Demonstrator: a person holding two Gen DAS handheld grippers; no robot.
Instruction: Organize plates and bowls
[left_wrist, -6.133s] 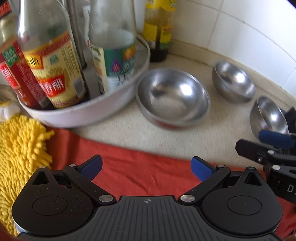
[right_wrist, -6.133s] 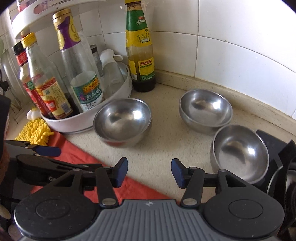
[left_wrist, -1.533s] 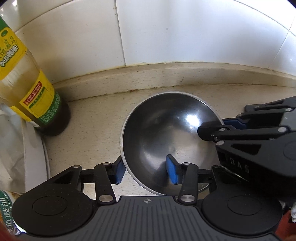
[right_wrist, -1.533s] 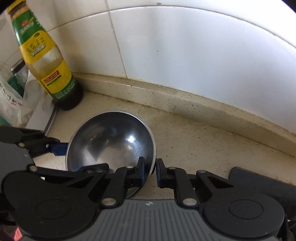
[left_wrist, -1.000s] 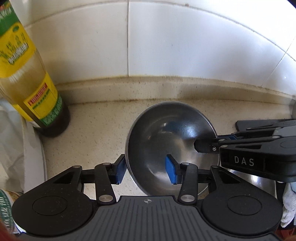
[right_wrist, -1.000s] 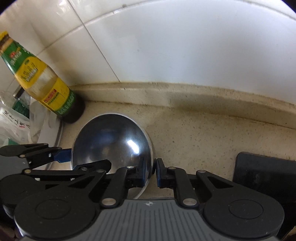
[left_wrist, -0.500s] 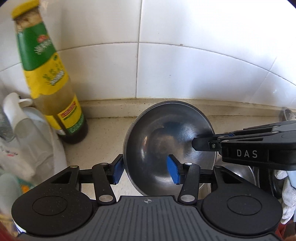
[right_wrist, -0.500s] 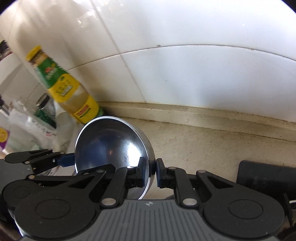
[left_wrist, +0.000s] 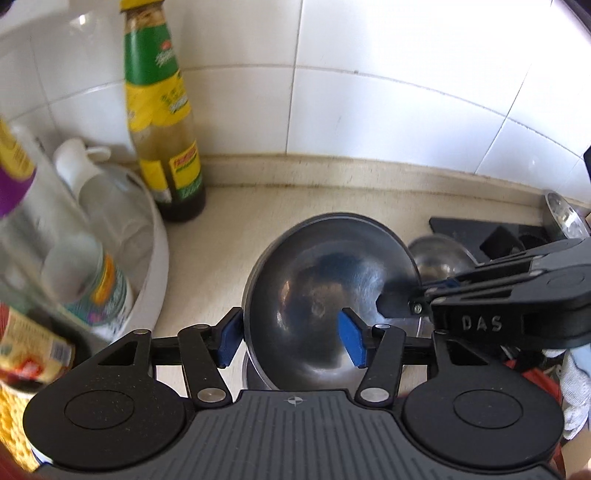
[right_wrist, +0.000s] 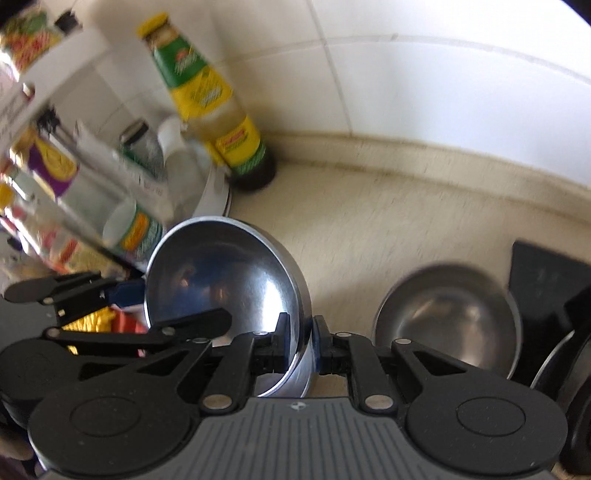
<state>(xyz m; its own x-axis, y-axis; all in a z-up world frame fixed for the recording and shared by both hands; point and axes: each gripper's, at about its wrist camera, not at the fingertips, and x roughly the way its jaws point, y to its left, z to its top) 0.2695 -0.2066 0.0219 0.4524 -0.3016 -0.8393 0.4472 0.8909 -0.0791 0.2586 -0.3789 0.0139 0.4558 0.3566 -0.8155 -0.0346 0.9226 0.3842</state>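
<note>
The right hand-held gripper (right_wrist: 300, 341) is closed on the rim of a steel bowl (right_wrist: 225, 280); its two black fingers pinch the thin wall, one inside and one outside. The bowl is tilted and held above the beige worktop (right_wrist: 369, 221).

The left hand-held gripper (left_wrist: 291, 334) has just been opening. The near rim of the same bowl (left_wrist: 325, 295) stands between its blue pads (left_wrist: 351, 341), but the pads are apart from the metal, so this gripper no longer holds the bowl. In the left wrist view, the right hand-held gripper (left_wrist: 400, 299) comes in from the right side, and the white letters "DAS" can be read on its black body.

A second steel bowl (right_wrist: 447, 317) rests on the worktop just beside the held one, to the right, near a black mat (right_wrist: 539, 280).

A sauce bottle (left_wrist: 162, 122) with a green and yellow label and a small red and yellow label lower down stands against the white tiled wall (left_wrist: 388, 74). Its writing is too small to read. Beside it, a white round tray (left_wrist: 155, 240) carries several other bottles; they are blurred, and their labels cannot be read.
</note>
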